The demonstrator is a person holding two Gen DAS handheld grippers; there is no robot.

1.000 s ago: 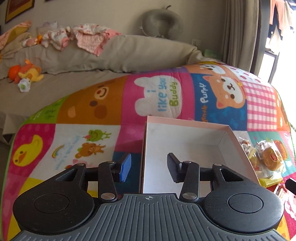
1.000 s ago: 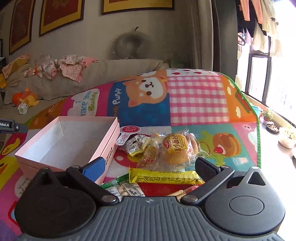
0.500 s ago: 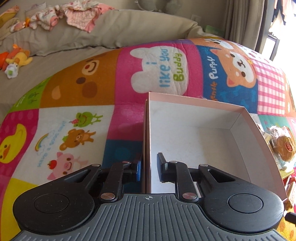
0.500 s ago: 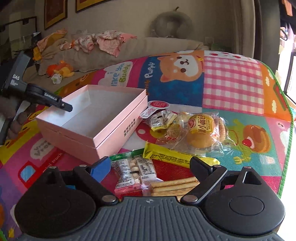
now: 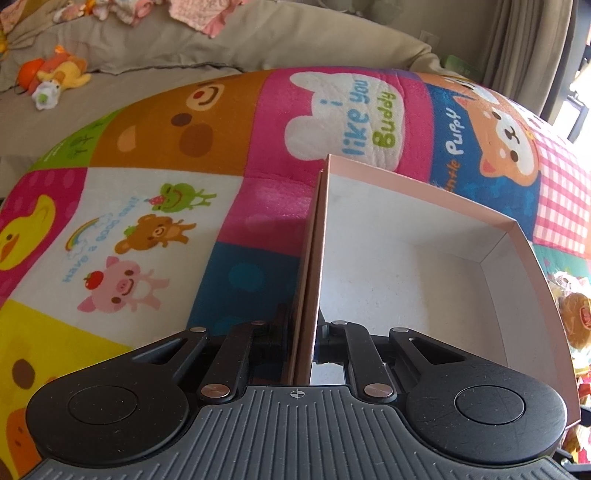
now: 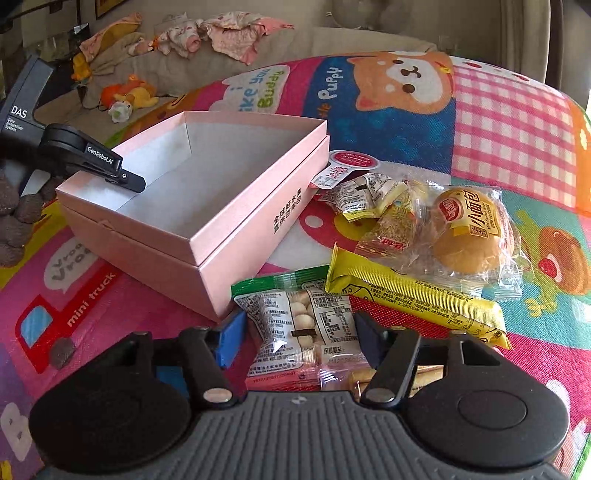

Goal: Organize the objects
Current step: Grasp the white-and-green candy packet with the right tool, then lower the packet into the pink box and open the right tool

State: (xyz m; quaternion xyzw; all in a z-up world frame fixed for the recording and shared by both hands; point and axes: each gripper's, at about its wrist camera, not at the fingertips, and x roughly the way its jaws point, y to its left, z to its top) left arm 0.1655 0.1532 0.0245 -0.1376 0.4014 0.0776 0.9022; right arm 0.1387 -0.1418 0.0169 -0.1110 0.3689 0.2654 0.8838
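Note:
An open pink box [image 6: 236, 206] with a white inside lies on a colourful play mat [image 6: 498, 122]. My left gripper [image 5: 303, 343] is shut on the box's near left wall [image 5: 314, 258]; it also shows in the right wrist view [image 6: 125, 177] at the box's left corner. My right gripper [image 6: 299, 336] is open, its fingers on either side of a green and white packet of small round snacks [image 6: 295, 325]. Beside it lie a yellow bar packet [image 6: 413, 299], a wrapped bun [image 6: 469, 229] and small sachets [image 6: 365, 199].
A beige sofa [image 5: 295, 40] with clothes [image 6: 221, 33] and a plush toy [image 5: 55, 74] stands behind the mat. A window and curtain [image 5: 524, 44] are at the far right. A round red-and-white lidded cup [image 6: 351, 162] lies by the box.
My left gripper moved forward and closed on the box's left wall. My right gripper lowered toward the snacks and now straddles the round-snack packet.

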